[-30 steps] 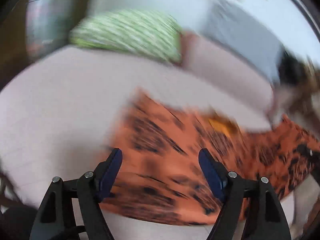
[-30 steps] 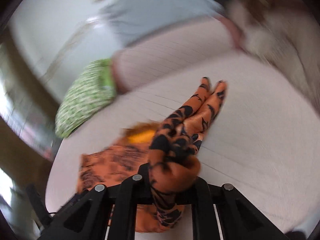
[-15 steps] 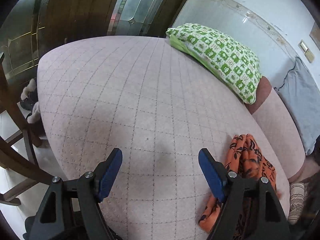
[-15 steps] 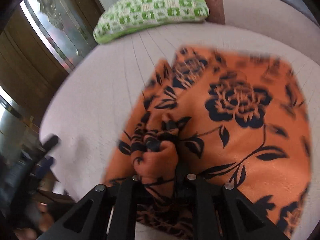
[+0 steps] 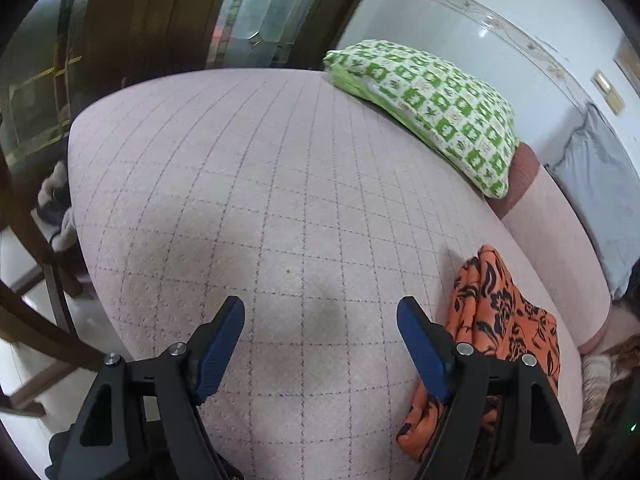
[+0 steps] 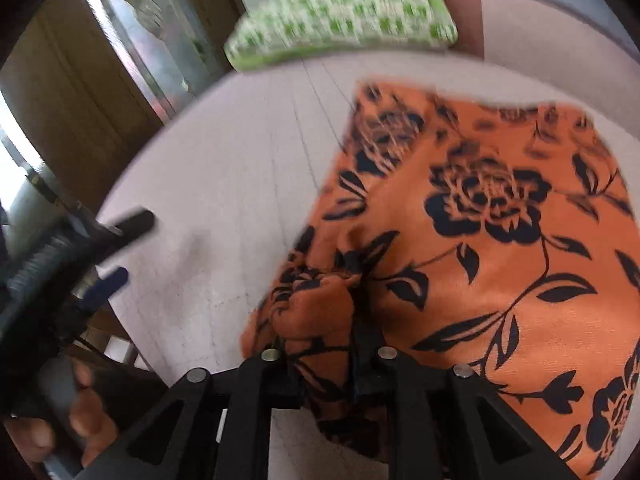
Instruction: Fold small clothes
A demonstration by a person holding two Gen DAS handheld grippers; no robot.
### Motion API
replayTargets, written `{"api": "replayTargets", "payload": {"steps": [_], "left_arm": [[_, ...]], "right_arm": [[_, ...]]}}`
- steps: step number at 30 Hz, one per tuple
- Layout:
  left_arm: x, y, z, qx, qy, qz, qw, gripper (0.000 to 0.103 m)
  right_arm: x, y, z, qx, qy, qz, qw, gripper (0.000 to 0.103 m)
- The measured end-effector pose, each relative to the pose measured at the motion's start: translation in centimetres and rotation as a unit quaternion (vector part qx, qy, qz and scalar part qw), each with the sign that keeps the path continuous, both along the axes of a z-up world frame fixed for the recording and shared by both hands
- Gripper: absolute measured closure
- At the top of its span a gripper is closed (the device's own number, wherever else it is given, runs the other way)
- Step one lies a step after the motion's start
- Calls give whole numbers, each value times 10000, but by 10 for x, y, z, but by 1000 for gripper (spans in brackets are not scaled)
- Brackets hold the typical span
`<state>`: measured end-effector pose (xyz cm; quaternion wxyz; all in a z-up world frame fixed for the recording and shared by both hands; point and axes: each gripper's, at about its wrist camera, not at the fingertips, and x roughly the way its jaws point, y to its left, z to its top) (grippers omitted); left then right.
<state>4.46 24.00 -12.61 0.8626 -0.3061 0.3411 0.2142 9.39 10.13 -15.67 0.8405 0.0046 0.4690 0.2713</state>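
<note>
Blue fingers (image 5: pixel 222 344) of the left gripper (image 5: pixel 320 340) stand wide apart over the bare pink checked bed cover (image 5: pixel 256 200), gripping nothing. Just to their right lies the orange flowered cloth (image 6: pixel 500 260). The right gripper (image 6: pixel 326 344) has just been opening its jaws, a bunched fold of that cloth still between them; whether the pads press it I cannot tell. A green pillow (image 5: pixel 432 100) sits at the far side.

We see the orange, black-flowered cloth (image 6: pixel 500 240) spread on the pale quilted grid-stitched bed (image 5: pixel 260 200), right of the left gripper (image 5: pixel 320 340); the green-and-white checked pillow (image 5: pixel 432 108) lies behind, at the far edge.
</note>
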Motion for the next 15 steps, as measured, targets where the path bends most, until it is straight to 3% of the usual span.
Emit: {"api": "replayTargets", "payload": {"steps": [1, 2, 3, 6, 9, 15], "left_arm": [[1, -2, 0, 15, -10, -31, 10000, 24], [2, -2, 0, -3, -18, -64, 10000, 24], [1, -3, 0, -56, -45, -117, 9999, 24], [-3, -6, 4, -212, -218, -353, 9989, 24], [-8, -21, 10, -343, -336, -982, 9940, 24], [-5, -80, 9, -528, -228, -2219, 9734, 24]], "right_arm": [[0, -3, 3, 195, 103, 37, 9998, 57], [0, -4, 6, 366, 198, 131, 9990, 34], [1, -5, 8, 557, 268, 249, 9978, 29], [3, -13, 12, 1124, 478, 192, 9923, 29], [-5, -46, 22, 1599, 264, -213, 9866, 29], [-35, -130, 33, 1674, -213, -1090, 9796, 27]]}}
